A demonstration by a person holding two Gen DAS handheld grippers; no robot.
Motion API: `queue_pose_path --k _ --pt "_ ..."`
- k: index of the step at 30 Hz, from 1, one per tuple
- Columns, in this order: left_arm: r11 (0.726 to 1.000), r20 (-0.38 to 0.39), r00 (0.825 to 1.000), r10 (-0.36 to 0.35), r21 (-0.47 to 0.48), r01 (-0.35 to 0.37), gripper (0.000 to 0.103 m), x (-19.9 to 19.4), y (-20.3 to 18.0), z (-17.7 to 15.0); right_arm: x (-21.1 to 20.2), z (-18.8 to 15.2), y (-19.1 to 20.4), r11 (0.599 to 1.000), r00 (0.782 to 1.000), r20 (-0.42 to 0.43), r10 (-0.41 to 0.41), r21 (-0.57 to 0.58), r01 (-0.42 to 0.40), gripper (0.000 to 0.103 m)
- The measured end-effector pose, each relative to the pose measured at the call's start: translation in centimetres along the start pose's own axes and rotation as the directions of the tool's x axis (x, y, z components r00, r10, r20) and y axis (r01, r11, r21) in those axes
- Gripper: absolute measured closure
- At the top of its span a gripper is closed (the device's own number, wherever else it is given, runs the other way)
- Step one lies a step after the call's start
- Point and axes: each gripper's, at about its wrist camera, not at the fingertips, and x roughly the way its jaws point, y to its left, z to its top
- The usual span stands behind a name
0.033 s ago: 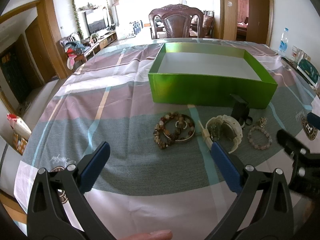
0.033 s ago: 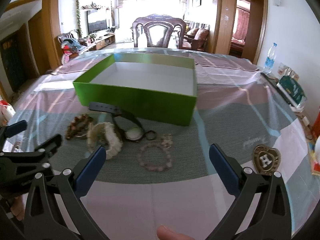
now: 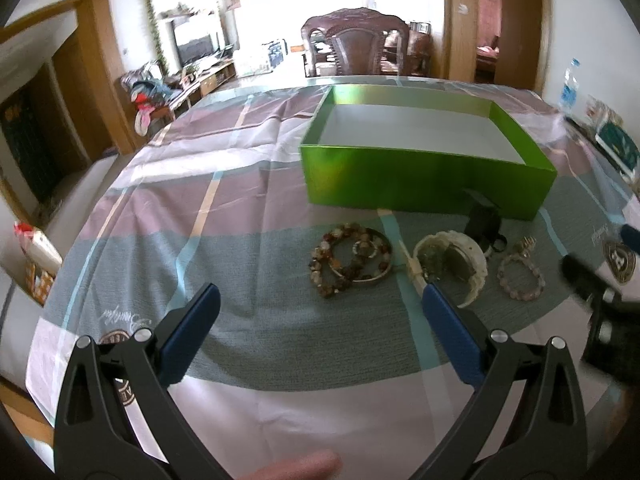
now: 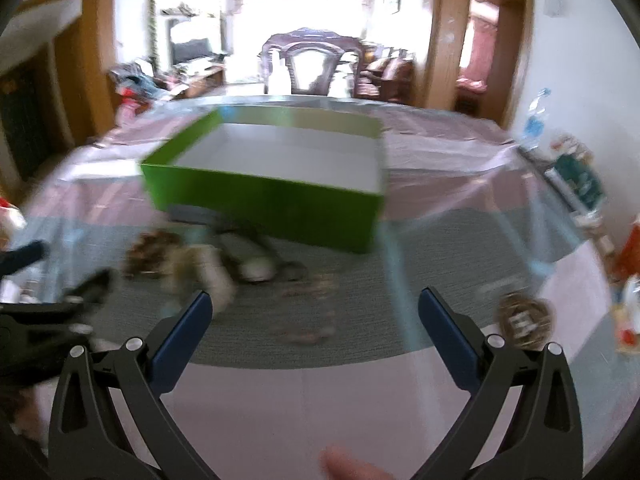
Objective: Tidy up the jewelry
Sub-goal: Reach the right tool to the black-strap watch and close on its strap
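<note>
Risk no. 1: snagging. Jewelry lies in a tight row on the tablecloth (image 3: 248, 280) just in front of the green box (image 3: 424, 182), which shows only a bare white floor, so nothing is sorted yet. Brown bead bracelets (image 3: 350, 260) overlap a metal bangle; the cream watch (image 3: 452, 262) sits just beside them, with a black strap piece (image 3: 482, 220) behind it against the box wall and the pink bead bracelet (image 3: 520, 278) to the far side. A pinch on one piece probably drags its neighbour, esp. in the stacked beads.

Risk no. 2: collision. Right gripper (image 4: 314, 312) shows heavy motion blur, i.e. it moves fast; both tools work the same small zone, approx. side by side, so fingers may clash or sweep items off line.

Gripper state: left gripper (image 3: 320, 304) has jaws spread wide, nothing between them, hovering short of the beads. Right gripper likewise spread and empty.

View diffs: left wrist cam is sharp and resolves each piece; right wrist cam smears them to blobs. Right cam alone shows the heart-shaped emblem (image 4: 524, 320) in full and the clutter at the table's right edge. Each cam catches the other tool at its frame edge.
</note>
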Motion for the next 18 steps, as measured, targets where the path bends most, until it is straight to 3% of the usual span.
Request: queue_pose_path --k 2,4,8,10,12,13,14,16,18 --pt "1.0 0.011 1.0 0.002 -0.019 -0.001 0.003 0.1 0.6 0.1 -0.7 0.3 -1.7 0.999 0.997 0.069 -0.032 0.043 0.029 0.002" --pt "0.999 0.025 1.0 0.005 -0.035 -0.005 0.003 -0.1 1.2 0.0 -2.3 0.4 -4.3 0.99 0.985 0.173 0.016 0.133 -0.039 0.002" --pt "0.997 0.051 0.998 -0.033 -0.066 0.036 0.003 -0.7 1.7 0.2 -4.2 -0.3 -7.2 0.96 0.955 0.296 0.007 0.266 -0.09 0.005" --pt "0.998 0.055 0.998 -0.04 -0.05 0.043 0.008 -1.0 1.4 0.4 -3.7 -0.4 -7.2 0.957 0.961 0.272 0.051 0.263 -0.125 0.005" --pt "0.997 0.05 0.997 -0.056 -0.048 0.059 0.016 -1.1 1.2 0.3 -2.7 -0.2 -6.9 0.957 0.971 0.215 0.099 0.246 -0.152 0.012" --pt "0.996 0.05 0.996 -0.07 -0.048 0.073 0.02 -1.1 1.2 0.3 -2.1 -0.1 -6.6 0.957 0.975 0.184 0.124 0.236 -0.167 0.027" --pt "0.997 0.054 0.996 -0.068 -0.044 0.07 0.023 -1.1 1.1 0.2 -1.3 -0.1 -6.0 0.96 0.981 0.144 0.129 0.231 -0.16 0.035" --pt "1.0 0.056 0.998 -0.02 -0.023 0.022 0.025 -0.9 0.6 -0.1 0.0 0.5 -6.0 0.963 0.992 0.077 0.103 0.24 -0.119 0.039" --pt "1.0 0.043 0.999 0.019 -0.008 -0.018 0.025 -0.6 0.3 -0.2 1.3 0.9 -4.4 0.967 0.984 -0.028 0.178 0.189 -0.169 0.041"
